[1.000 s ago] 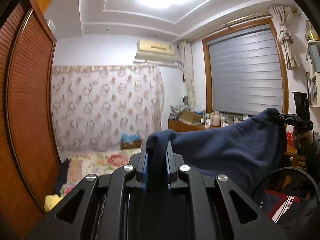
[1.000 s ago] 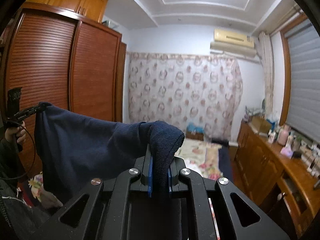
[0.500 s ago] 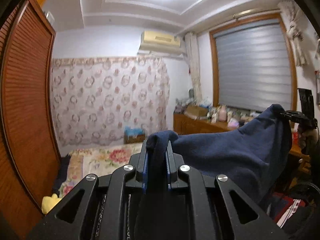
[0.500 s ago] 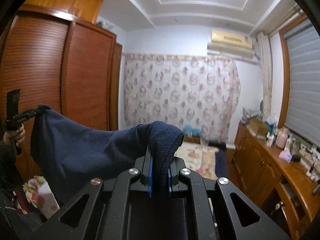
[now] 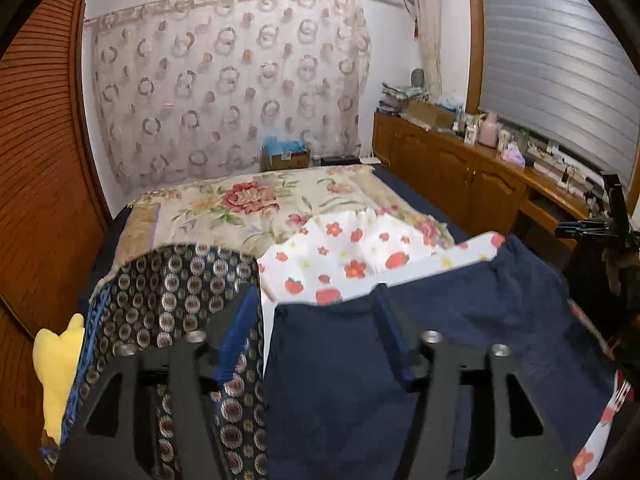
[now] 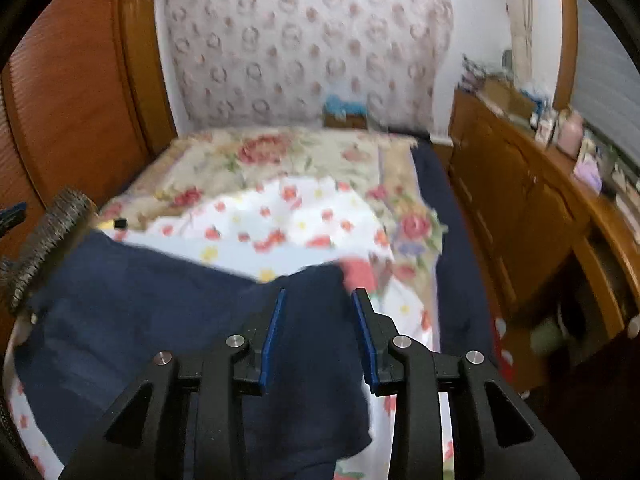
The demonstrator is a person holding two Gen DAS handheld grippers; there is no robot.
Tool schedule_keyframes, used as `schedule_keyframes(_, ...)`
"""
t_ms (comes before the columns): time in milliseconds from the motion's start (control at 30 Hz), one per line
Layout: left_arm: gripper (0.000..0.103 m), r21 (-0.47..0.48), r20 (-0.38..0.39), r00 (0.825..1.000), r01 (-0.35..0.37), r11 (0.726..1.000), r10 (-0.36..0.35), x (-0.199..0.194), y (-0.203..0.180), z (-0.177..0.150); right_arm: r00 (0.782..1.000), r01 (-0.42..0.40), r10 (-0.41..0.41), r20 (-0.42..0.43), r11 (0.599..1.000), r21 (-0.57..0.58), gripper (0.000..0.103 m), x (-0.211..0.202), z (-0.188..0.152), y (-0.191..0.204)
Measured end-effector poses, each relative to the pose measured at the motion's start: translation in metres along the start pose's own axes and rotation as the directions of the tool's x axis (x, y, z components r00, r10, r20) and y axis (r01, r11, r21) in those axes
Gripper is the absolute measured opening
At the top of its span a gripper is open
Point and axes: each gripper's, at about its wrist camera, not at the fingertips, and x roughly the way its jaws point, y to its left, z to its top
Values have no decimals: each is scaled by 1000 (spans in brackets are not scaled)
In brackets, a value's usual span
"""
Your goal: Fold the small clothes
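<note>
A dark navy garment lies spread flat on the white strawberry-print sheet on the bed; it also shows in the right wrist view. My left gripper is open, low over the garment's near left corner, with nothing in it. My right gripper is open over the garment's right corner, empty. The right gripper also shows at the far right of the left wrist view.
A floral bedspread covers the far bed. A dark patterned cloth and a yellow plush toy lie at the left. A wooden wardrobe stands left, a cluttered wooden cabinet right, a box by the curtain.
Both grippers held the navy garment up in the air by its corners; now they have come down, opened and let it go, and it lies flat on the bed.
</note>
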Motion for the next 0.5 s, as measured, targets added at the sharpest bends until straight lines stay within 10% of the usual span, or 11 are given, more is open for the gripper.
schedule_keyframes(100,81,7,-17,999,40,999,-39,-11,-10,-14,1000,8,-8,-4,1000,-7,35,-2,-11,8)
schedule_keyframes(500,81,18,-116,993,36,999,-34,-29,-42,-84,999,-45,46,-16,997,66,35,-24,-80,5)
